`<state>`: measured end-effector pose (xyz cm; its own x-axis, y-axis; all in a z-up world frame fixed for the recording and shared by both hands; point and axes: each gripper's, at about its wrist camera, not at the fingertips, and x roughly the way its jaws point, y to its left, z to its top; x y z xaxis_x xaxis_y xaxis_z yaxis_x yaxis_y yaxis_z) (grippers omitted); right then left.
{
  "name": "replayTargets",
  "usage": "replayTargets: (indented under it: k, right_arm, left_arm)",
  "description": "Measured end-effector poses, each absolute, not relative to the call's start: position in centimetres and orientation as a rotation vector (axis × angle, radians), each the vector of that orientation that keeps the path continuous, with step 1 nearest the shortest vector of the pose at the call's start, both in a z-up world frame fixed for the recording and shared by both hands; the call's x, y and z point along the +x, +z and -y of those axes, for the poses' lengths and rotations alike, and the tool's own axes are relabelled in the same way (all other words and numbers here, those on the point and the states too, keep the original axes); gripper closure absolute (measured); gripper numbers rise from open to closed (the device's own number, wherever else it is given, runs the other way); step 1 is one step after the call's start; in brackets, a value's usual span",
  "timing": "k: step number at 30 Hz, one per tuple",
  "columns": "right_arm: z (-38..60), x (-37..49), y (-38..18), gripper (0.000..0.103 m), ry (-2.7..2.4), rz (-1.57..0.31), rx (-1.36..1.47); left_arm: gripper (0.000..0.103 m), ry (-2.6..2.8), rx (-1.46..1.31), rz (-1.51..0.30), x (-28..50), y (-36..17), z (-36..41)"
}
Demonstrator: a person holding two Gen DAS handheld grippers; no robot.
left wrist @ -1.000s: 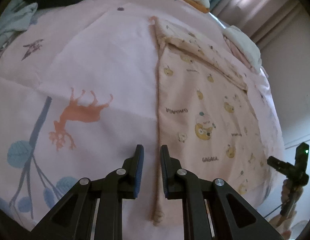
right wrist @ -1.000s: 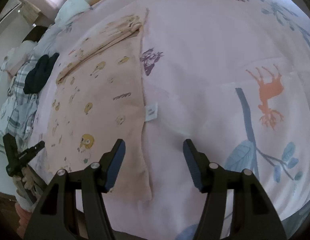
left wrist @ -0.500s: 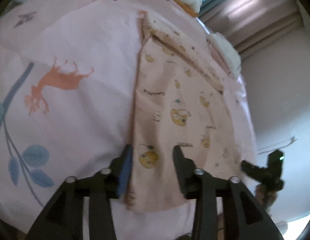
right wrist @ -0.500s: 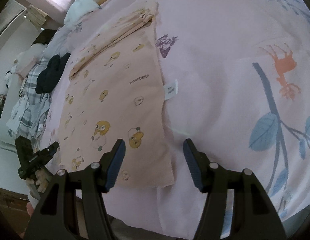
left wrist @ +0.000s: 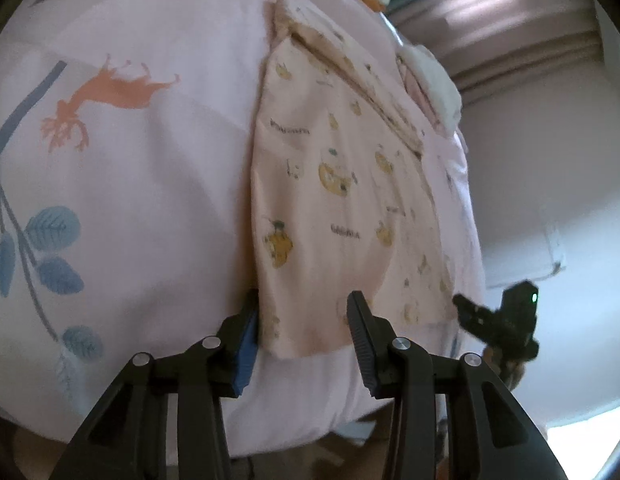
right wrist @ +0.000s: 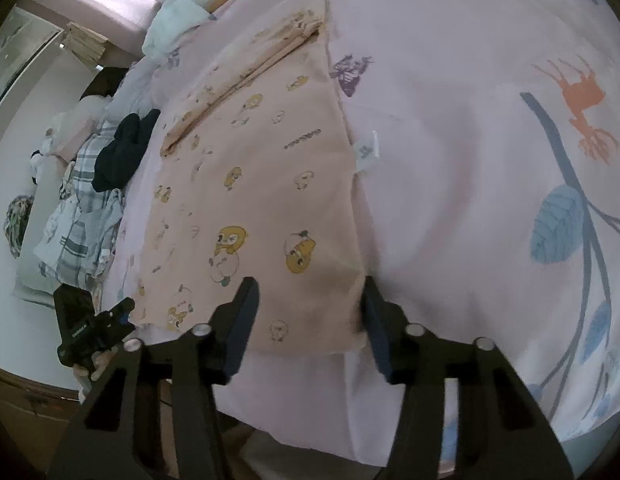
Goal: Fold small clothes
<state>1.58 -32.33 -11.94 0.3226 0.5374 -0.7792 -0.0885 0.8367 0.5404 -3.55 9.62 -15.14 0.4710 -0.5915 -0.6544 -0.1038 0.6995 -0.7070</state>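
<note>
A small peach garment (left wrist: 330, 200) printed with yellow cartoon animals lies flat on the pink bedspread (left wrist: 150, 200), its far end folded over. In the left wrist view my left gripper (left wrist: 304, 320) is open, and the garment's near left corner lies between its fingers. The right gripper (left wrist: 498, 324) shows at that view's right edge. In the right wrist view the garment (right wrist: 262, 184) reaches down to my right gripper (right wrist: 310, 308). Its jaws are closing around the near right corner, and the pads are not pressing on the cloth. The left gripper (right wrist: 94, 328) is at the lower left there.
A white label (right wrist: 368, 150) sticks out from the garment's right edge. A dark garment (right wrist: 124, 148) and plaid clothes (right wrist: 82, 216) lie at the bed's left side. White pillows (left wrist: 434, 84) and curtains (left wrist: 510, 20) are at the far end. The bed's near edge drops off just below the fingers.
Both grippers have come down and in toward the garment's near hem. The left jaws went from nearly shut to wide apart. The right jaws have narrowed a little.
</note>
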Motion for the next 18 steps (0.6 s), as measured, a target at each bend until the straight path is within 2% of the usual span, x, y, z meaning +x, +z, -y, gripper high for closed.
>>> replayTargets:
  k: [5,7,9,11,12,13,18]
  right_arm:
    - [33.3,1.4,-12.2,0.069,0.416,-1.18,0.478]
    - [33.5,1.5,-12.3,0.074,0.404,-1.176,0.488]
    - [33.7,1.5,-12.3,0.078,0.392,-1.172,0.493]
    - [33.8,1.5,-12.2,0.084,0.387,-1.166,0.484]
    - [33.7,1.4,-12.1,0.09,0.384,-1.159,0.464]
    - [33.7,1.4,-12.2,0.093,0.388,-1.158,0.454]
    - [34.3,1.6,-12.4,0.095,0.393,-1.135,0.526]
  left_arm:
    - [0.062,-0.318,-0.811,-1.013,-3.2,-15.5,-10.0]
    - [0.066,-0.303,-0.814,-1.004,-2.6,-15.4,-10.0]
    - [0.08,-0.275,-0.808,-1.003,-2.3,-15.3,-10.0]
    - [0.091,-0.248,-0.792,-1.018,-2.1,-15.2,-9.7]
    - [0.098,-0.245,-0.785,-1.013,-2.1,-15.2,-9.6]
    - [0.099,-0.24,-0.784,-1.01,-2.0,-15.2,-9.6]
    - [0.1,-0.22,-0.805,-1.011,-2.0,-15.1,-10.0]
